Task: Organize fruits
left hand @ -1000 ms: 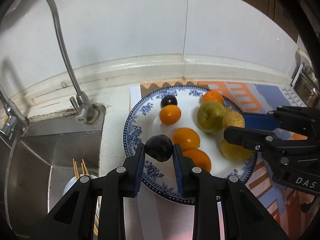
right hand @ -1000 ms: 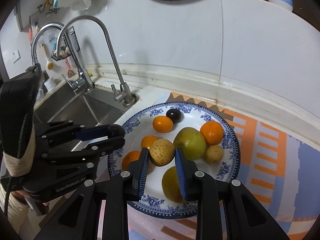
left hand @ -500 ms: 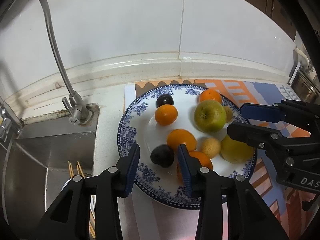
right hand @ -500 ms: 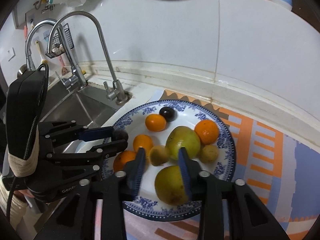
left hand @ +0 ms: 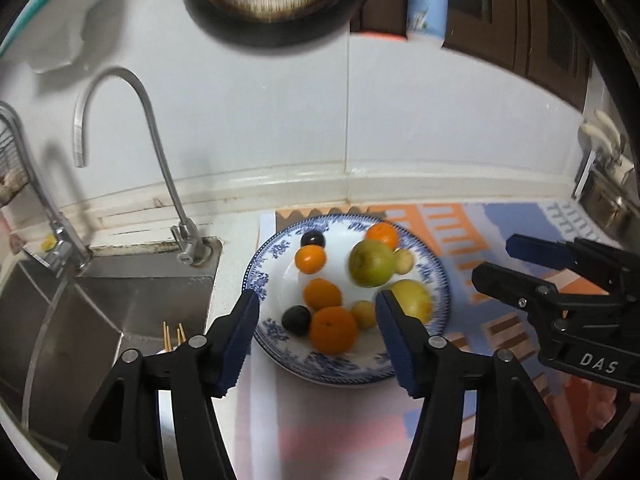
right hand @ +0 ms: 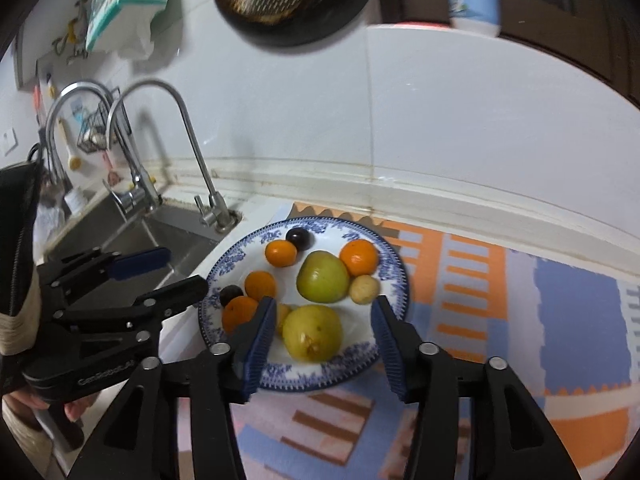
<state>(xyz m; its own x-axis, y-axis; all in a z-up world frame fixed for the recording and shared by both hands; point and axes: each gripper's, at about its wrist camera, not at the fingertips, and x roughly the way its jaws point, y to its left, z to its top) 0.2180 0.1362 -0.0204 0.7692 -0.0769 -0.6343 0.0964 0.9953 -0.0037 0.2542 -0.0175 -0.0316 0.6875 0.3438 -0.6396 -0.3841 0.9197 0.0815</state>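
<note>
On the plate [left hand: 438, 280], which sits on a patterned mat [right hand: 560, 300] just right of the sink [left hand: 100, 304], all the fruit in view is gathered: four oranges, two dark plums, a green apple [right hand: 323, 282], a yellow pear [right hand: 313, 333] and two small tan fruits. None lies loose on the surface in either view, so I judge the sorting close to finished or done; whether more fruit waits out of frame cannot be told.

Both grippers hang above the near rim with nothing held. The left gripper [left hand: 316, 322] has its jaws opening, about half apart, and the near plum [left hand: 297, 320] and the near orange [left hand: 333, 330] lie on the plate below, free of the pads. The right gripper [right hand: 323, 338] also has its jaws opening to about half, with the pear resting on the plate beneath, untouched.

For writing: the right gripper's body [left hand: 592, 364] shows "DAS" in the left view, and the left gripper's body [right hand: 104, 374] carries a longer word that seems to begin "Gen", too blurred to read fully. A bottle [left hand: 427, 0] on the far wall ledge has a label that is illegible.
</note>
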